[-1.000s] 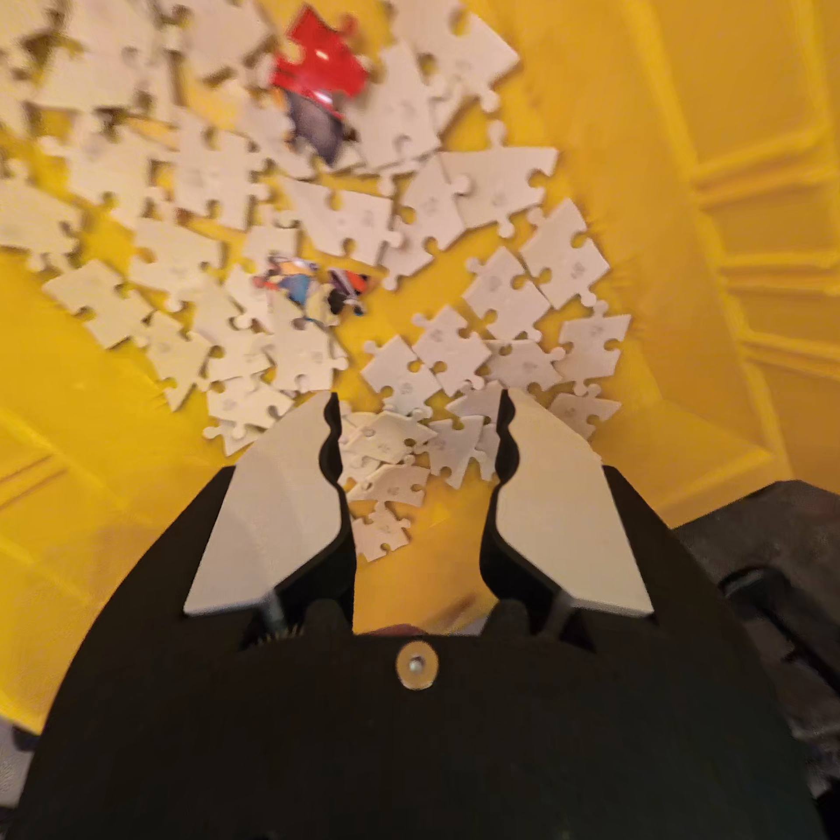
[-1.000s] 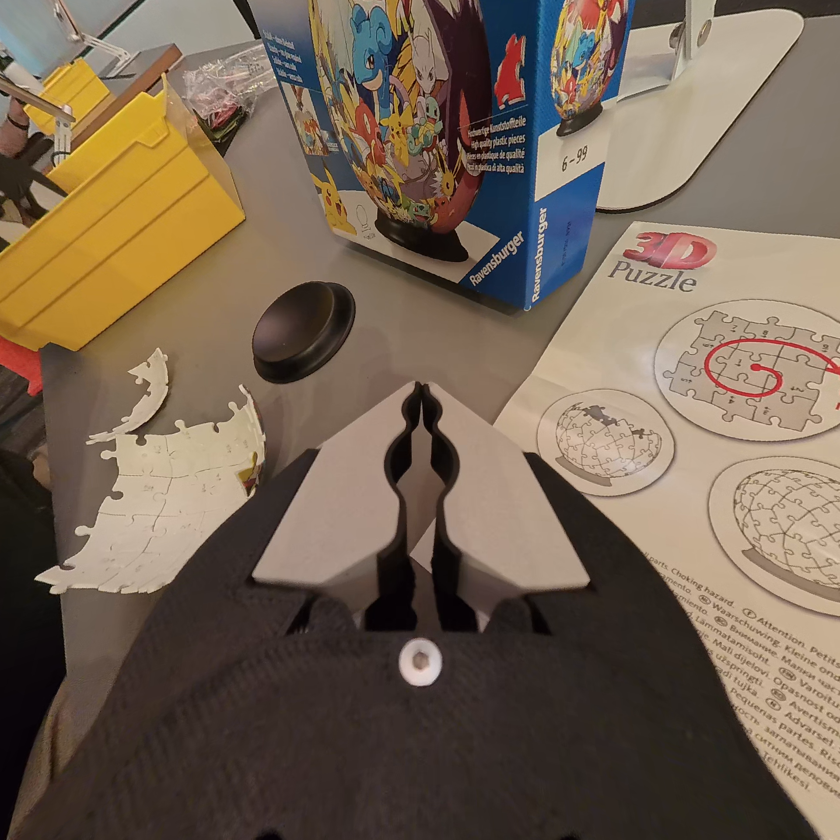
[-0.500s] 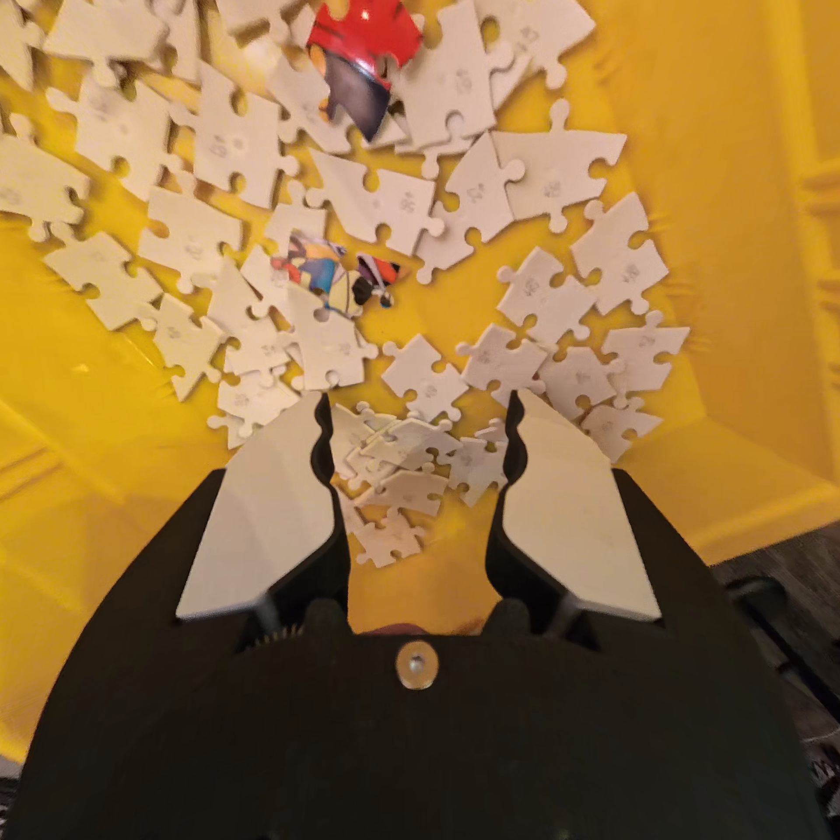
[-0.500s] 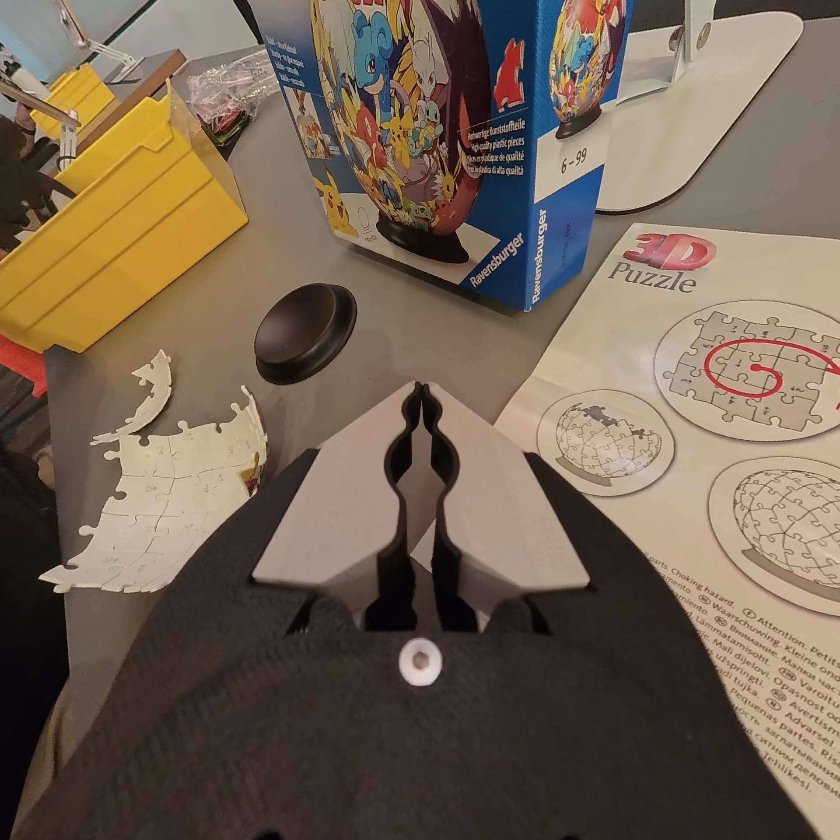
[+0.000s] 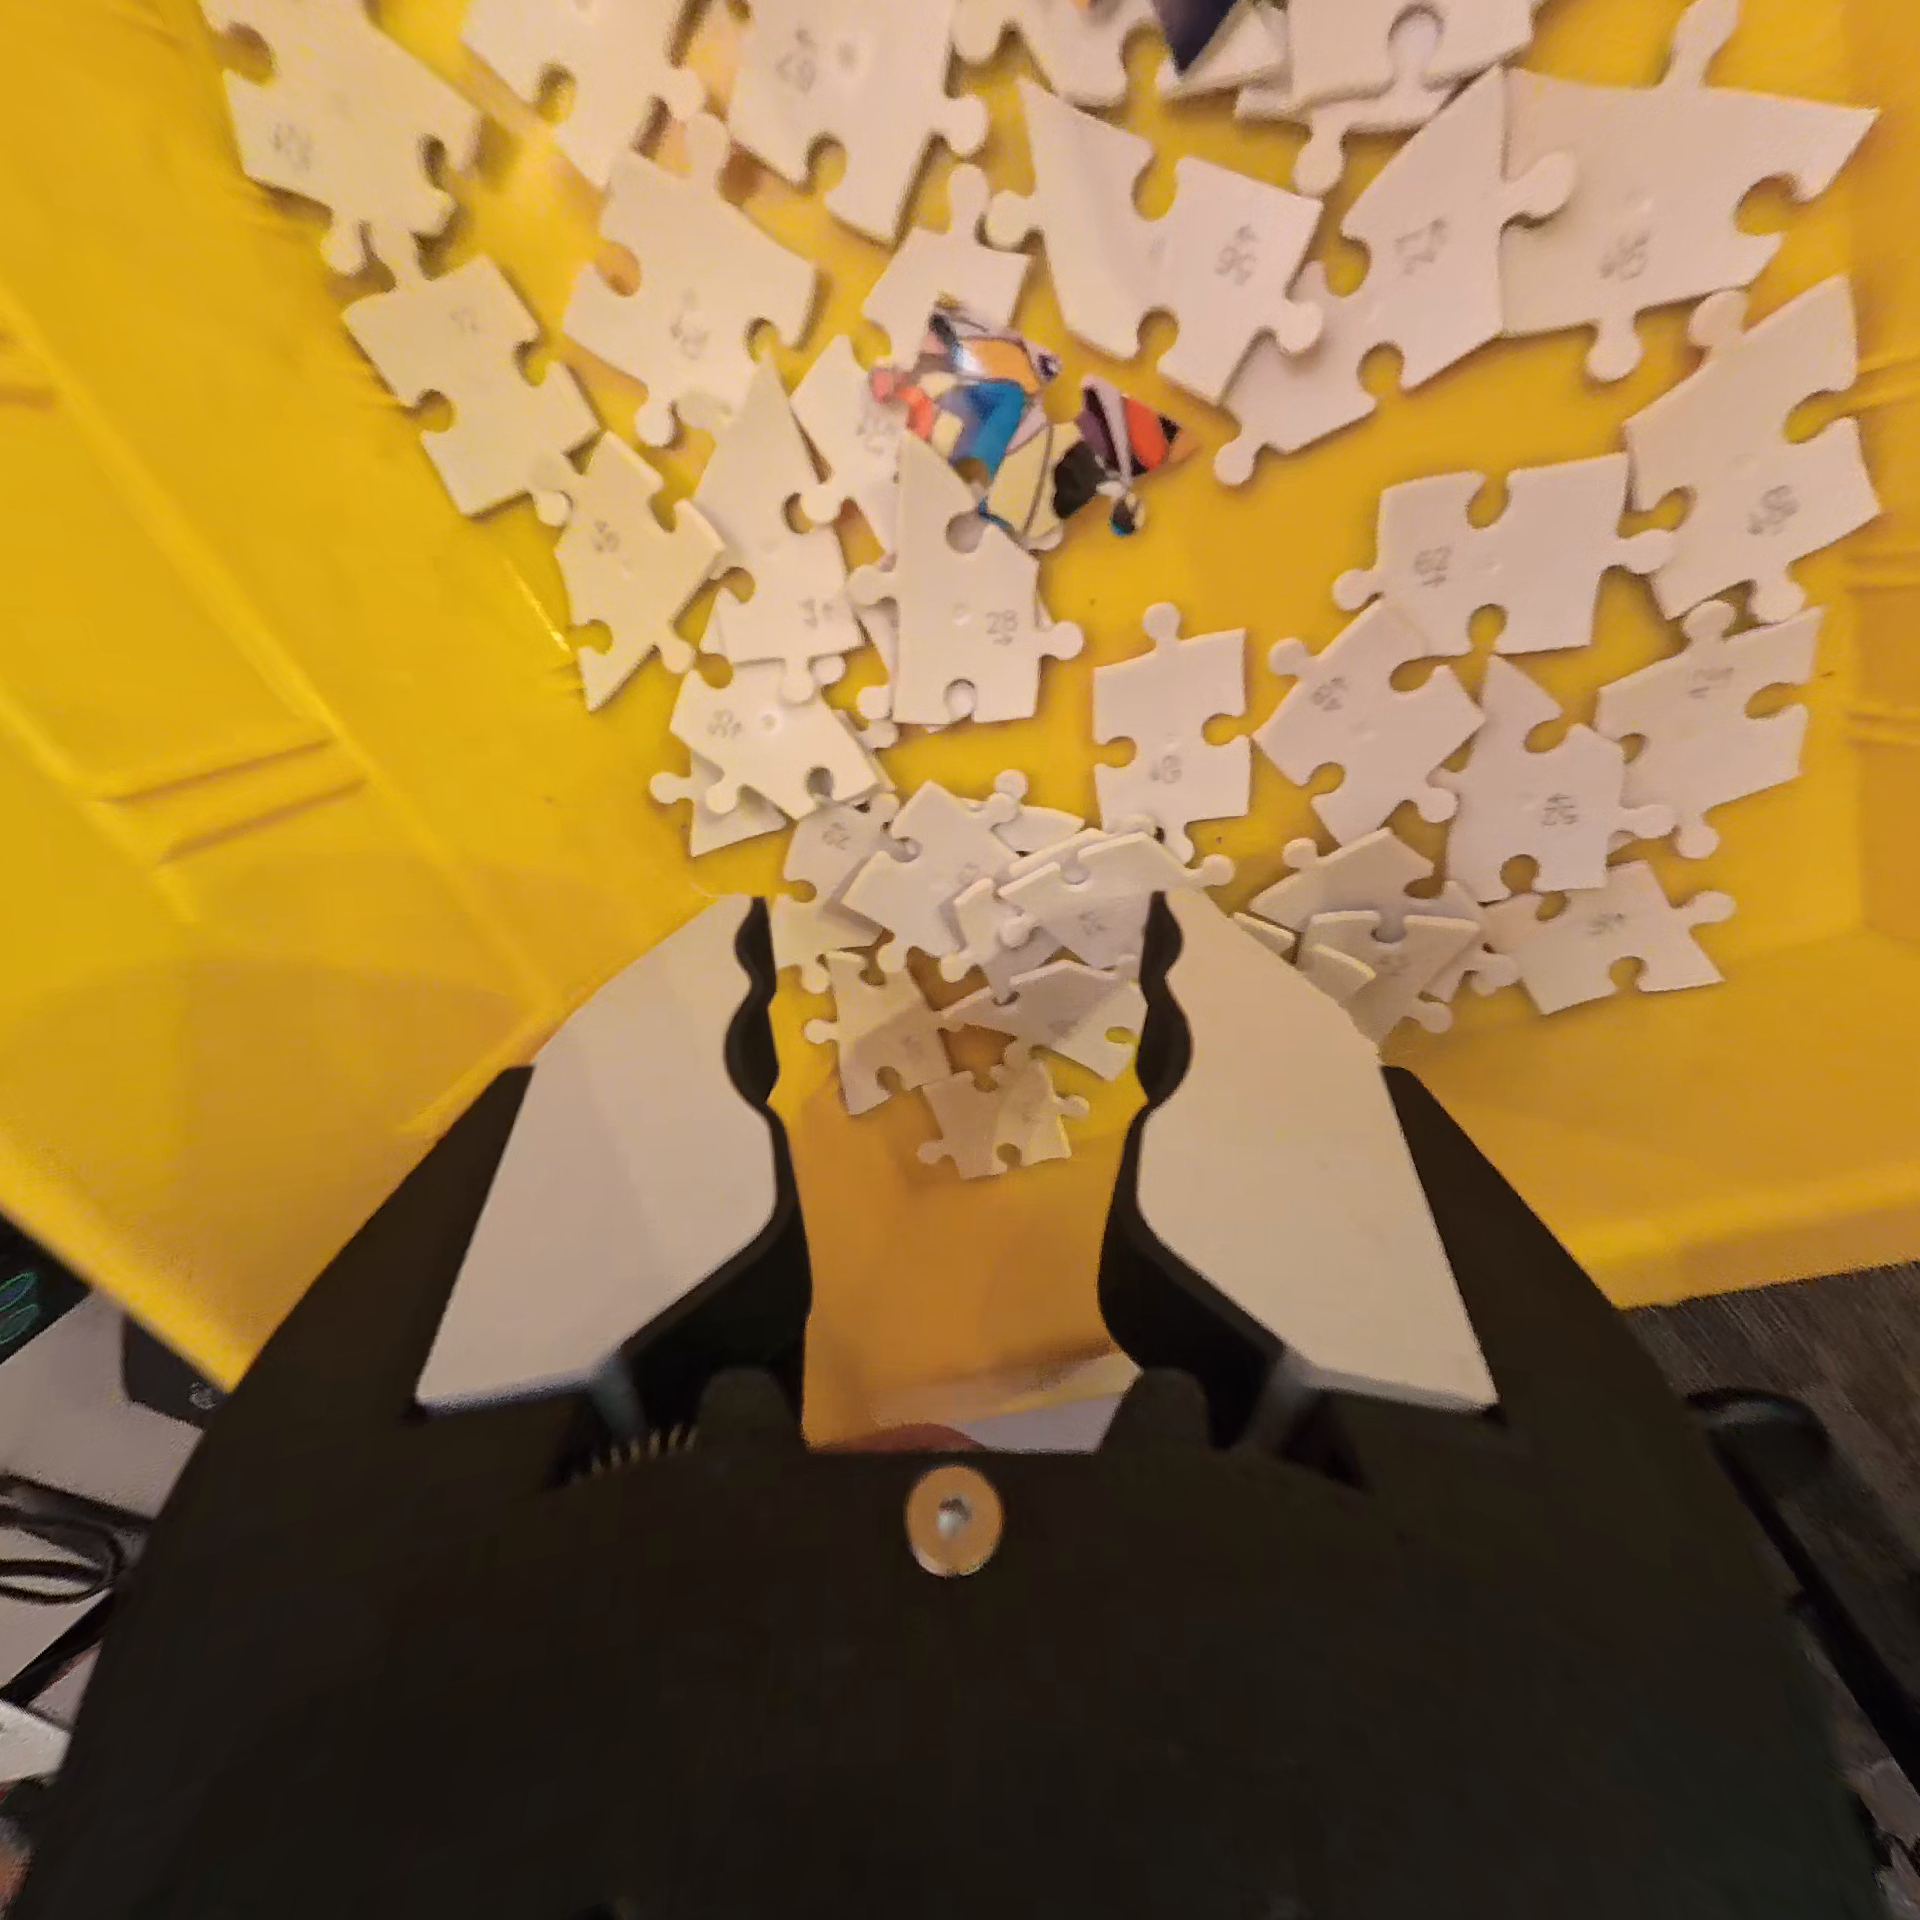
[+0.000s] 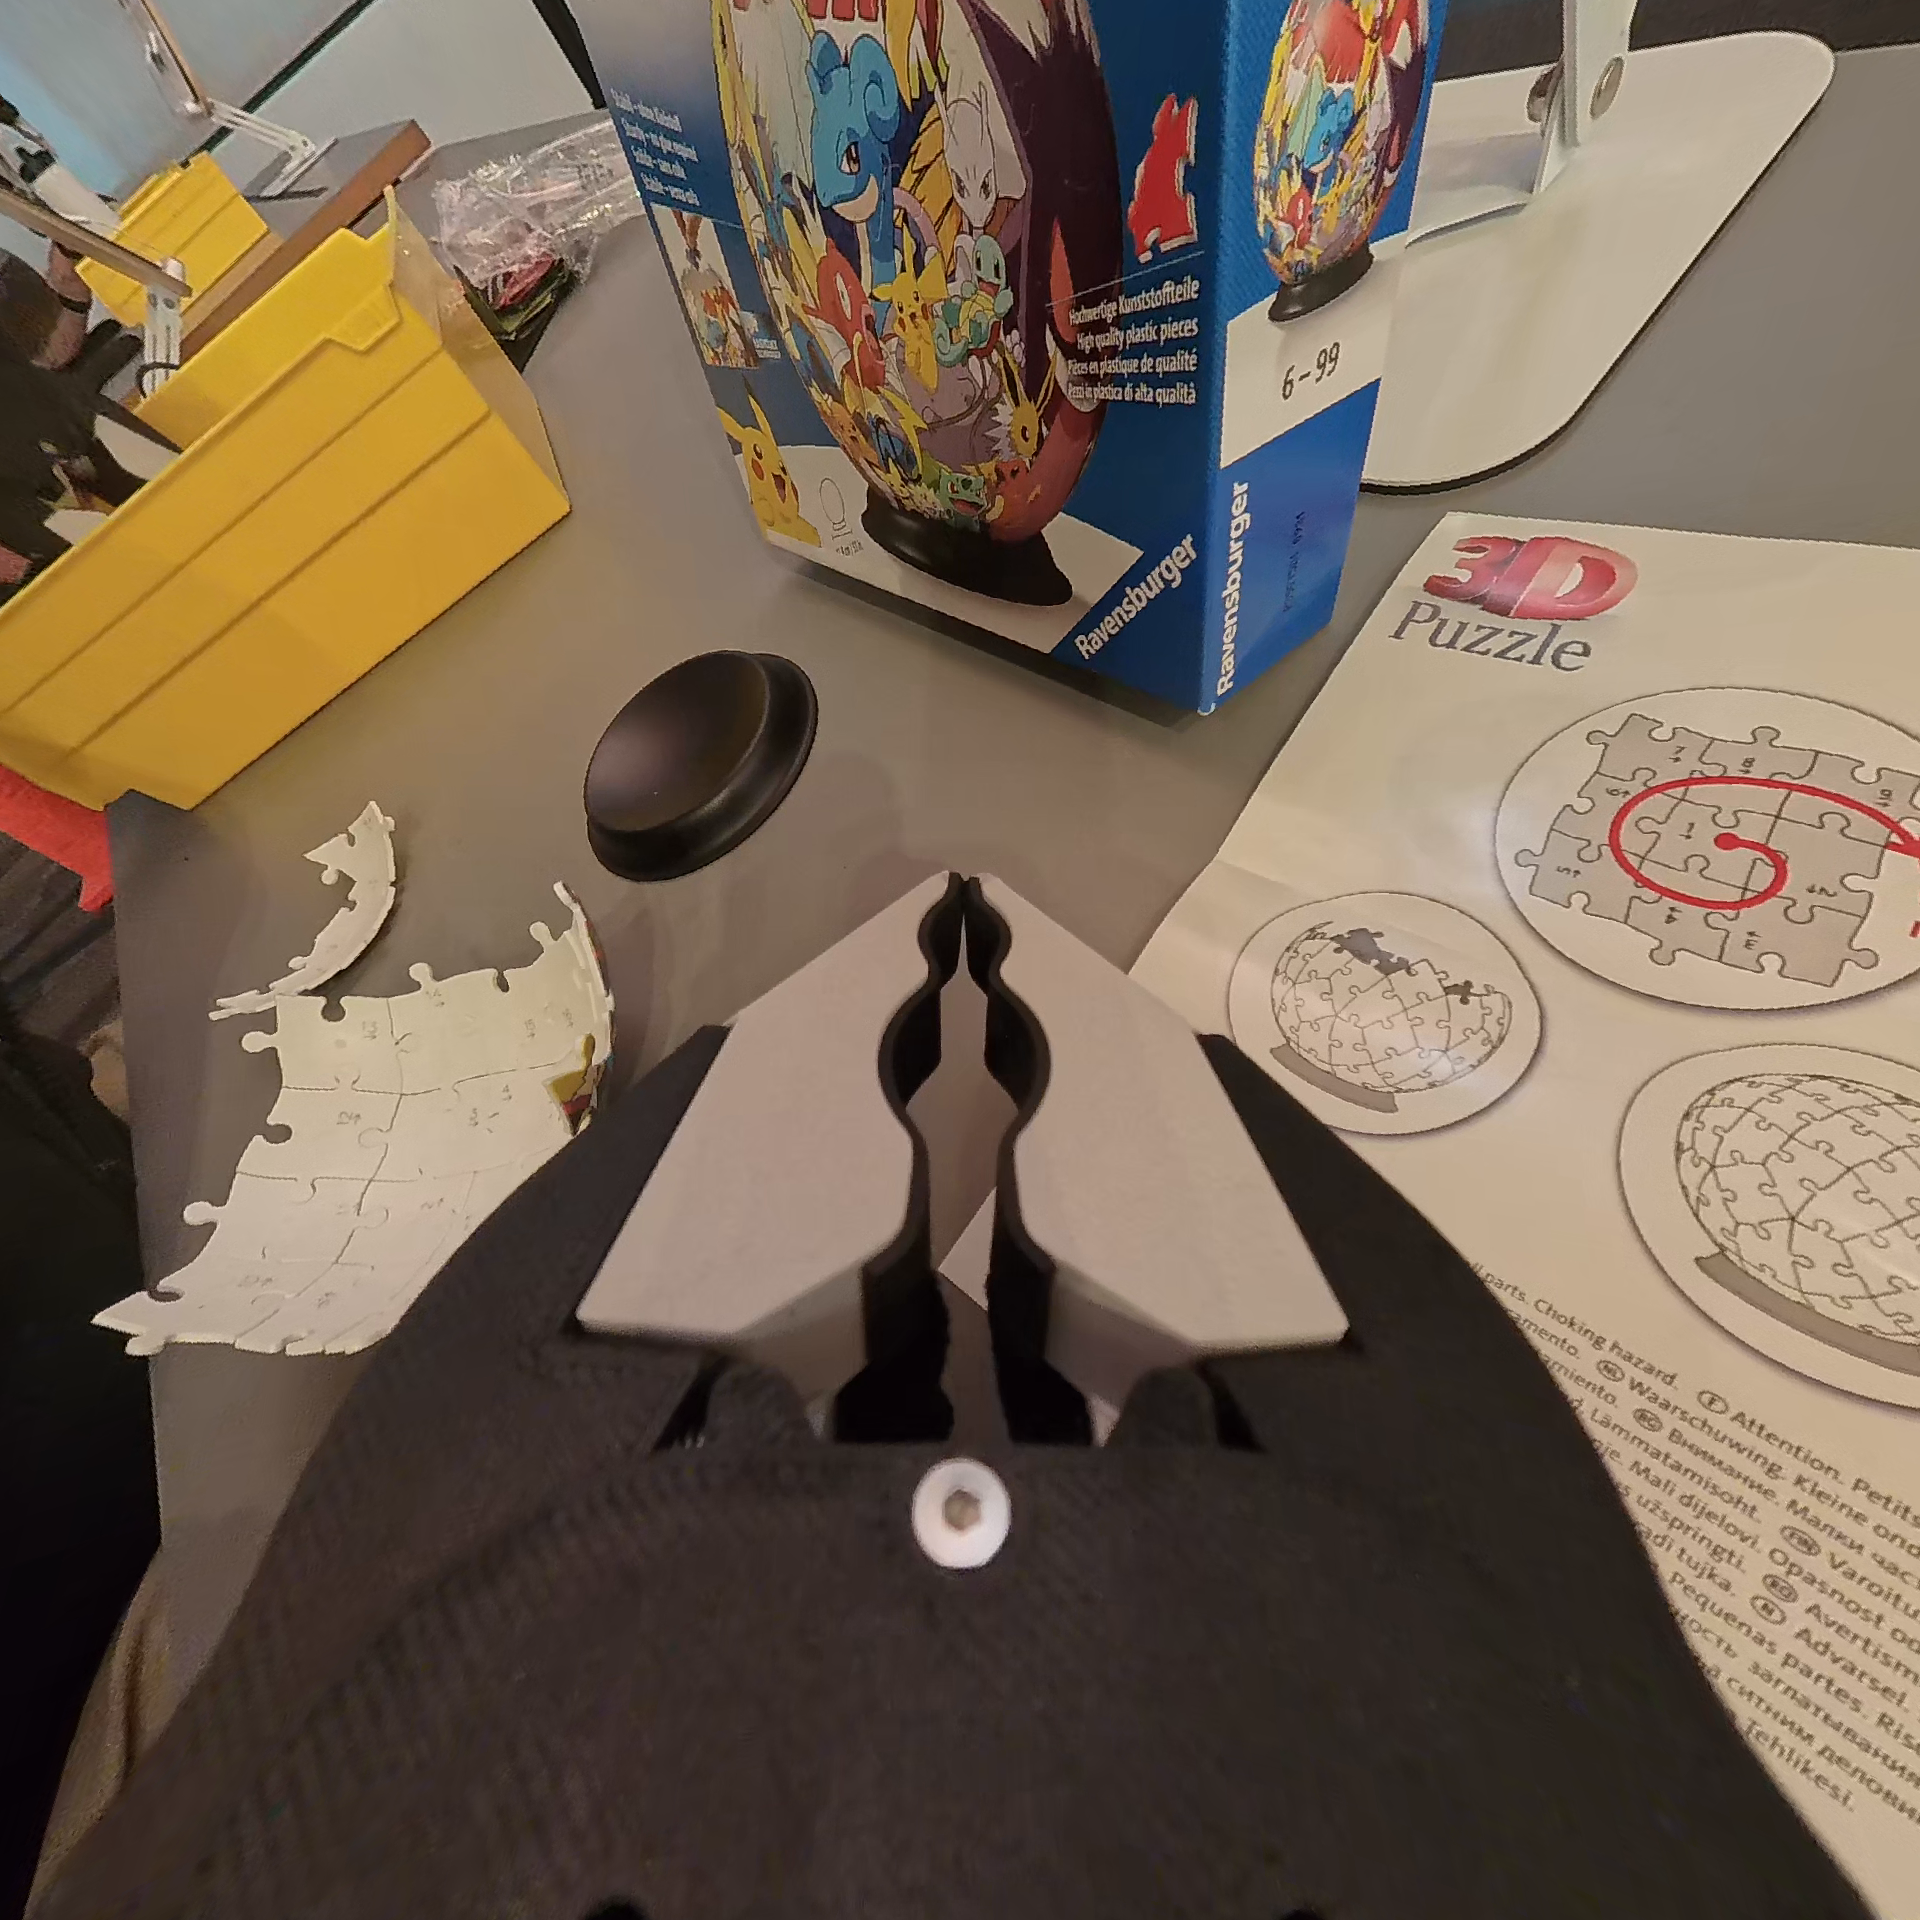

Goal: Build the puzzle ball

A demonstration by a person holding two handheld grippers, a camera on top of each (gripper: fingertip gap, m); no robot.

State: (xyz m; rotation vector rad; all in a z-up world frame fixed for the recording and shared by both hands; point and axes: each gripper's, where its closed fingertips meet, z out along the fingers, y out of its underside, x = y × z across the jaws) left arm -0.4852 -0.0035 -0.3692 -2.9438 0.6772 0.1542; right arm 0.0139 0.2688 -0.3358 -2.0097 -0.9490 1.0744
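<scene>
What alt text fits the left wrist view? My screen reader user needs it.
The open left gripper hangs over a yellow bin strewn with loose white puzzle pieces, most lying blank side up, a small heap of them between its fingertips. One piece shows a colourful printed face.

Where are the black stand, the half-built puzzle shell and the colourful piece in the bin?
black stand (image 6: 698,774): right wrist view, its dished top.
half-built puzzle shell (image 6: 384,1132): right wrist view, white inner face.
colourful piece (image 5: 1003,436): left wrist view, printed face.
</scene>
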